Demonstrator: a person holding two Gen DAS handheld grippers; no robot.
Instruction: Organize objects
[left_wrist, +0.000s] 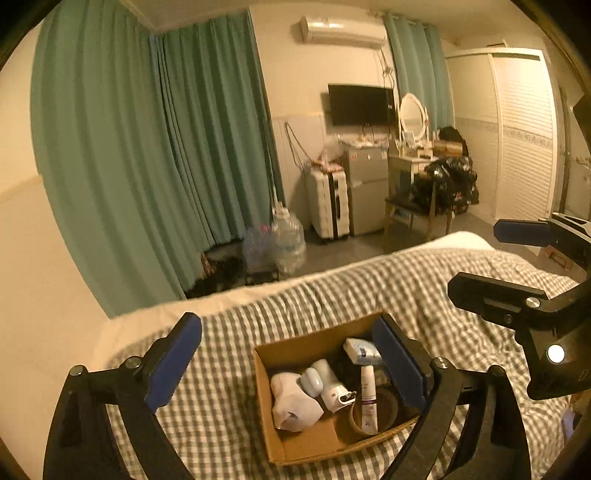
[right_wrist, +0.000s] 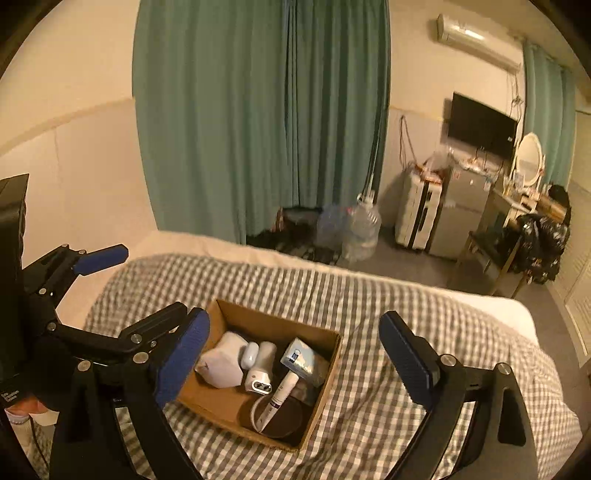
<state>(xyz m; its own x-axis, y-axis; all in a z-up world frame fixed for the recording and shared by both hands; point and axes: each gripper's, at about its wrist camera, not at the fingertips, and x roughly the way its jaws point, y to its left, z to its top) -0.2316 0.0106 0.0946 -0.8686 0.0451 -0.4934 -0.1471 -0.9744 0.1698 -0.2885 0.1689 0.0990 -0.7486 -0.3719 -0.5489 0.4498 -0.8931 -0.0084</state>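
Landmark: open brown cardboard box (right_wrist: 325, 338), flaps up, resting on the grey-and-white checked bedspread (right_wrist: 369, 295) of the bed
Box condition: walls upright, plain, unprinted; the bottom shows bare at the near left corner
Contents, left part: folded white cloth bundle (right_wrist: 221, 367) lying against the left wall
Contents, centre: small pale rounded case (right_wrist: 249, 350) touching the bundle; just right of it a white cylindrical device with two dark slots on its near end (right_wrist: 260, 373), lying flat
Contents, far right: light-blue soft packet (right_wrist: 299, 356) propped against the right wall, tilted
Contents, near right: round brown shallow dish (right_wrist: 280, 417) on the box bottom; a white tube with a purple band (right_wrist: 280, 393) lies slanted across its rim
Left gripper (left_wrist: 288, 365): above the box, blue pads spread wide apart, nothing between them, no contact with the box; one pad sits over the bedspread left of the box, the other in front of its right wall
Right gripper (right_wrist: 295, 362): above the box, blue pads likewise wide apart and empty; the box shows in the gap between them, untouched
Gripper relation: each appears at the edge of the other's view, side by side, apart
Beyond the box: green floor-length curtains (right_wrist: 258, 110); clear plastic water jugs (right_wrist: 360, 232) on the floor past the bed's far edge
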